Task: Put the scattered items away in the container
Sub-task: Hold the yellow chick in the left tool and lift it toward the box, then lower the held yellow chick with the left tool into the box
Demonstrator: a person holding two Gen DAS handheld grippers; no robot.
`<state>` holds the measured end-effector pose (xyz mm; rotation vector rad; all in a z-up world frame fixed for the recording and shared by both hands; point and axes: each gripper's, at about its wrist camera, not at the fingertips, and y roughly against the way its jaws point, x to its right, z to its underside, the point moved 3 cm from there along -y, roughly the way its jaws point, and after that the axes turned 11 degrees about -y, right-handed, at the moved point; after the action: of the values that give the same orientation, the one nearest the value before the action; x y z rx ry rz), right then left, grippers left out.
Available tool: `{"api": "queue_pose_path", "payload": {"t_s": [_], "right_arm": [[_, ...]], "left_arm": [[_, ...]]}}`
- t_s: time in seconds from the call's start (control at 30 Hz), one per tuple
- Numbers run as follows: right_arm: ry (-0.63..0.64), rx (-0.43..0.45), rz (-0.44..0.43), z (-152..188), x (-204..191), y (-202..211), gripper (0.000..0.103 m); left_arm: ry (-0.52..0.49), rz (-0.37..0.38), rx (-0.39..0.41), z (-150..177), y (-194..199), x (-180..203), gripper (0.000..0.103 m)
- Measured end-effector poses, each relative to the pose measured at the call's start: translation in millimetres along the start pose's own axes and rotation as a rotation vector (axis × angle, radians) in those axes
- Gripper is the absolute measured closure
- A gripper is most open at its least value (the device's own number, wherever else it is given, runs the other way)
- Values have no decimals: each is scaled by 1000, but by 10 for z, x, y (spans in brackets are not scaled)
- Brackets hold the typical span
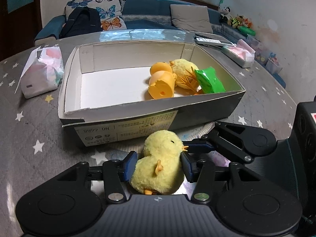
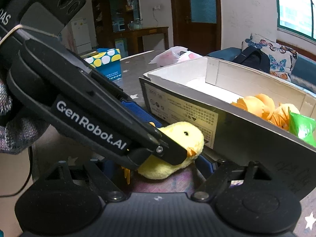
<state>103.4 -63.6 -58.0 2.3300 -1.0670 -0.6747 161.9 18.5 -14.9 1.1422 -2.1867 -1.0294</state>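
The plush chick (image 1: 161, 163) lies on the desk (image 1: 29, 138) just outside the near wall of the cardboard box (image 1: 126, 122), its beak toward the right tongs. It sits between the two blue pads of the left tongs (image 1: 159, 165). The left pad (image 1: 130, 165) touches the chick's back; the right pad (image 1: 187, 166) touches its chest below the beak. The left tongs are spread wide around the body and pinch the chick at both flanks.

The right tongs (image 2: 160, 167) stand beside the chick's head. One blue finger (image 1: 199, 144) reaches to the beak. In the right wrist view the left tongs cross in front of the chick (image 2: 177, 148) and hide most of the gap, so the right tongs' spread is partly visible only; contact with the chick cannot be confirmed, and their fingers stand apart.

Inside the box (image 2: 217, 71), at its right end, lie two orange shell halves (image 1: 161, 83), a second plush chick (image 1: 184, 69) and a green packet (image 1: 208, 80).
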Motion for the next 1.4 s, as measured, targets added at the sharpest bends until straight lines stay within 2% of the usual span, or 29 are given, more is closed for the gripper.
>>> {"api": "queue_pose_path", "payload": {"t_s": [0.23,0.6,0.9,1.13,1.4], "right_arm": [[46,9,-10,-106,-66,195,20],[82,103,4,-617,70,411,20],[91,115,18,-996,395,235,20],[76,67,10,-1130,662,-11,20],[63,-9,-8,-1222,877,-274,20]], "left_arm": [[-3,0,47,-109,299,90,55],[-10,-16,158,-624,550,56,55],[53,23,174,-1027,377,-259,55],[107,58,132,-1181,84,-507,55],[181,97,99,-1201,-180,-752,55]]}}
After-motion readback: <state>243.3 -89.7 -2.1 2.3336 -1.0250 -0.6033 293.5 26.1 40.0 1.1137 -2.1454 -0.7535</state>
